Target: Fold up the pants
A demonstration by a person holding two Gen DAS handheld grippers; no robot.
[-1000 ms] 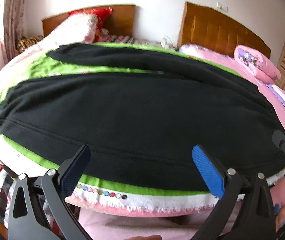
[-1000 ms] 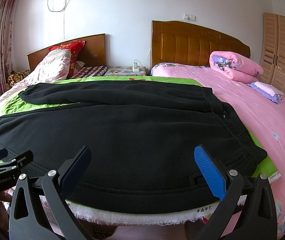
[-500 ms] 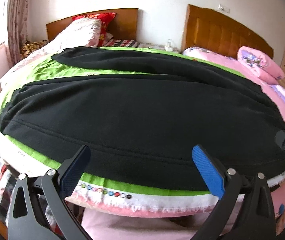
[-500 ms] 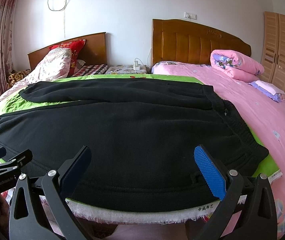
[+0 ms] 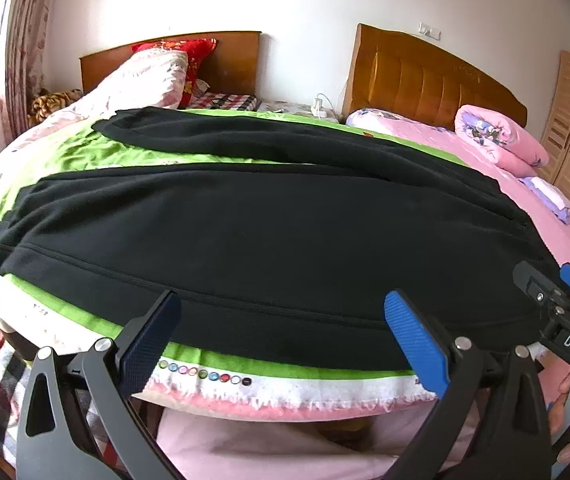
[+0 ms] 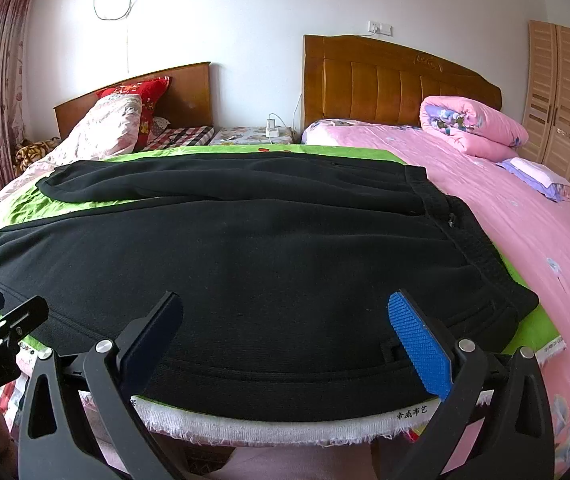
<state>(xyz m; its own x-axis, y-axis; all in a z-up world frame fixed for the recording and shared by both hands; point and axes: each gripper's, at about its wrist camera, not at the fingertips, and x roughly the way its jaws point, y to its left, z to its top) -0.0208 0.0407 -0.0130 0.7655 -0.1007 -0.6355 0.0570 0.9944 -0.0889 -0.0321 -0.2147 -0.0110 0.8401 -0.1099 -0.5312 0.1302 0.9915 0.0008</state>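
Right wrist view: both hand-held grippers gape unclenched over flat, fleecy black pants on green cloth.

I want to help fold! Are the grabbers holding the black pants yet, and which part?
Nothing is held. The left gripper and right gripper are both open, just short of the near edge of the black pants, which lie flat on the green cloth.
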